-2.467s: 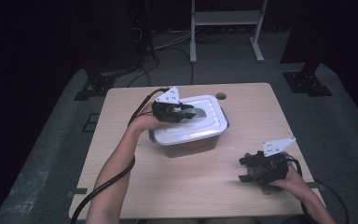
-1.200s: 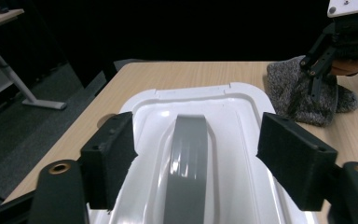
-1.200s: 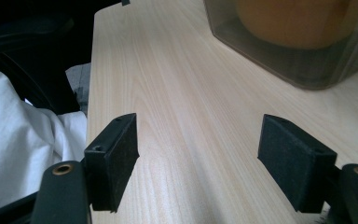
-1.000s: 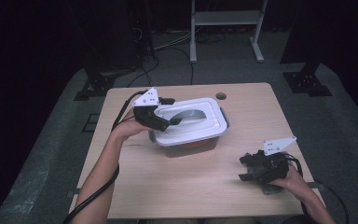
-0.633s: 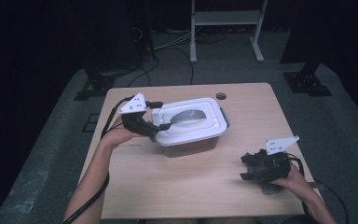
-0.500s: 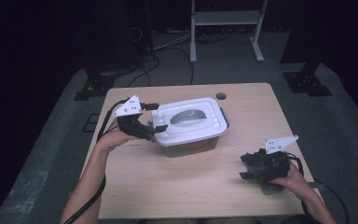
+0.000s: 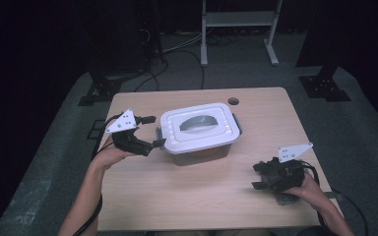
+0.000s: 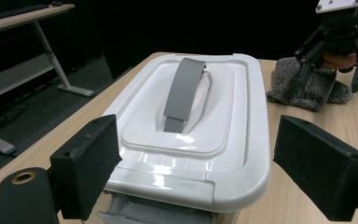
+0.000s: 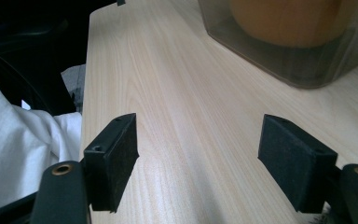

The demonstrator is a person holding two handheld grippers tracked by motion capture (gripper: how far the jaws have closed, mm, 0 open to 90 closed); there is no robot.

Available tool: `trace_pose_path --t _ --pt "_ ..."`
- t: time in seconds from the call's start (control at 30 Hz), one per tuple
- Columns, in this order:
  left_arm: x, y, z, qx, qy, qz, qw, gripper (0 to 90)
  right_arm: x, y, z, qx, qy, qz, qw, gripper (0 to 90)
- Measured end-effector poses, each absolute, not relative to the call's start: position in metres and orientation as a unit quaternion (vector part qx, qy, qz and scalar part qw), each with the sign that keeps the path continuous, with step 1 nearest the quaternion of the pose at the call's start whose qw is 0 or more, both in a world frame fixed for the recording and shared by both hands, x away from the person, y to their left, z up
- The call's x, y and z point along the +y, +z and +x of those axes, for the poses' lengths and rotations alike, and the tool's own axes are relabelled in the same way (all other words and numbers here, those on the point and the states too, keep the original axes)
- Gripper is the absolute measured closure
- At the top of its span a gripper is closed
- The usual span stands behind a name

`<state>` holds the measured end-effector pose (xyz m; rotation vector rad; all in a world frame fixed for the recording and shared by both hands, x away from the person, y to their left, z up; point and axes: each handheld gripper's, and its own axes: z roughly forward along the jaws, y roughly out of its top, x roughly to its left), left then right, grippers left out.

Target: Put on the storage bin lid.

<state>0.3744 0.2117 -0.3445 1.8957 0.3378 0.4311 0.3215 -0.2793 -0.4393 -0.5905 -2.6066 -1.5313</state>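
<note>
left tool (image 7: 150, 132) level, just opened wide beside lidded box (image 7: 199, 129) | right tool (image 7: 259, 176) wide, low over surface (image 7: 187, 196)

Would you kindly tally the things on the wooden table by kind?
White lidded plastic container with grey handle: 1
Orange thing inside it: 1
Grey fuzzy cloth: 1
Total: 3

A white lidded box (image 7: 199, 130) with a flat grey handle (image 8: 184, 88) sits mid-counter (image 7: 177, 196), seemingly holding something orange.
</note>
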Motion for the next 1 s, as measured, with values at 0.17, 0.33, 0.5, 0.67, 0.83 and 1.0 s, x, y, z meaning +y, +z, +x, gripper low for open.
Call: trace_pose_path --t 0.17,0.33,0.5,0.67,0.83,1.0 --pt "0.216 -0.347 0.371 0.144 0.182 0.801 0.551 13.0 -0.280 -0.440 0.322 -0.845 -0.497 -0.194 0.030 27.4" --pt "0.223 -0.351 0.366 0.150 0.183 0.798 0.554 12.6 -0.281 -0.440 0.323 -0.845 -0.496 -0.197 0.029 27.4" --pt "0.232 -0.357 0.360 0.157 0.183 0.799 0.551 12.3 -0.281 -0.440 0.321 -0.845 -0.496 -0.200 0.027 27.4" --pt "0.242 -0.367 0.352 0.166 0.183 0.799 0.548 11.7 -0.282 -0.441 0.323 -0.845 -0.495 -0.202 0.026 27.1" --pt "0.250 -0.376 0.343 0.177 0.185 0.798 0.545 11.6 -0.282 -0.443 0.325 -0.845 -0.493 -0.204 0.028 27.2" --pt "0.256 -0.383 0.335 0.187 0.183 0.796 0.545 11.2 -0.280 -0.443 0.326 -0.847 -0.492 -0.201 0.029 27.1"
